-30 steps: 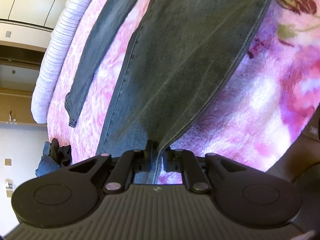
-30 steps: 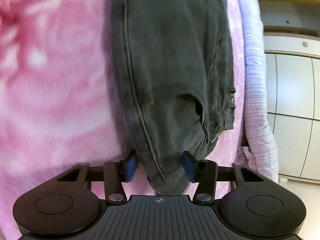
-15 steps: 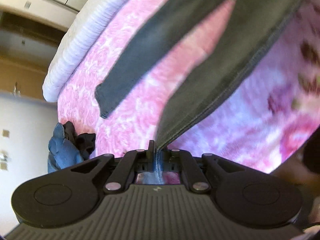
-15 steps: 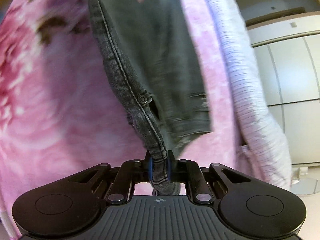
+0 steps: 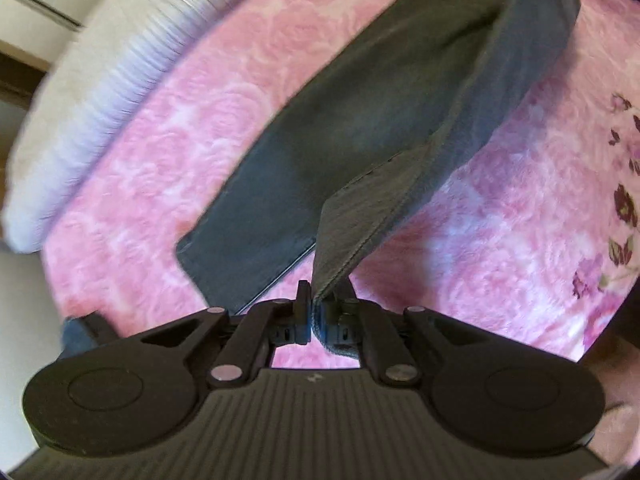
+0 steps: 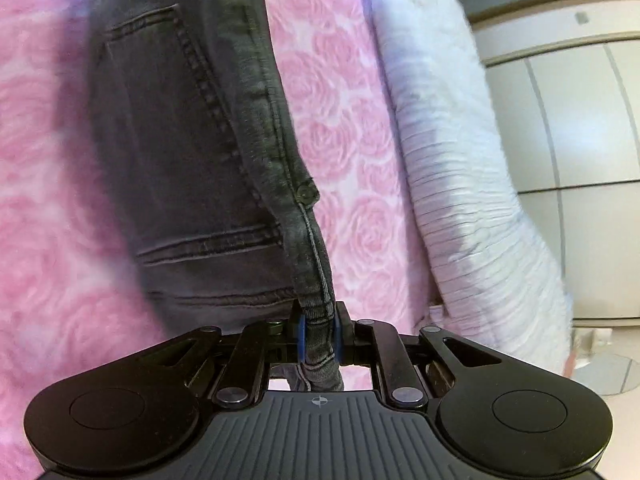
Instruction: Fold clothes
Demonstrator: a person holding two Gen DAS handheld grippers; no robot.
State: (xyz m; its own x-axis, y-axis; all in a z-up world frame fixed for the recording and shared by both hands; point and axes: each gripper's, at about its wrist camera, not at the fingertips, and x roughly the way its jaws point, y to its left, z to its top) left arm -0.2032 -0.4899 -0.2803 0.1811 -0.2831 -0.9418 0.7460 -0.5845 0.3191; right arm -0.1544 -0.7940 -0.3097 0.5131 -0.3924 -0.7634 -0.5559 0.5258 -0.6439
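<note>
Dark grey jeans [image 5: 360, 128] lie on a pink rose-patterned blanket [image 5: 160, 140]. My left gripper [image 5: 318, 312] is shut on the hem end of one leg, which is lifted and arches over the other leg lying flat beneath it. My right gripper [image 6: 319, 332] is shut on the waistband edge of the jeans [image 6: 180, 140], near a button [image 6: 306, 192]. A back pocket shows to the left of the waistband.
A ribbed white bedding roll [image 5: 100, 92] [image 6: 460, 180] lines the blanket's far edge. White cabinet doors [image 6: 568, 120] stand beyond it. A dark flower print [image 5: 624, 208] marks the blanket at right. A blue cloth bit [image 5: 76, 332] lies at lower left.
Both grippers have carried the jeans sideways. The held leg now lies over the other leg, closing the pink gap between them. The right gripper's held waistband has swung so the back pocket shows.
</note>
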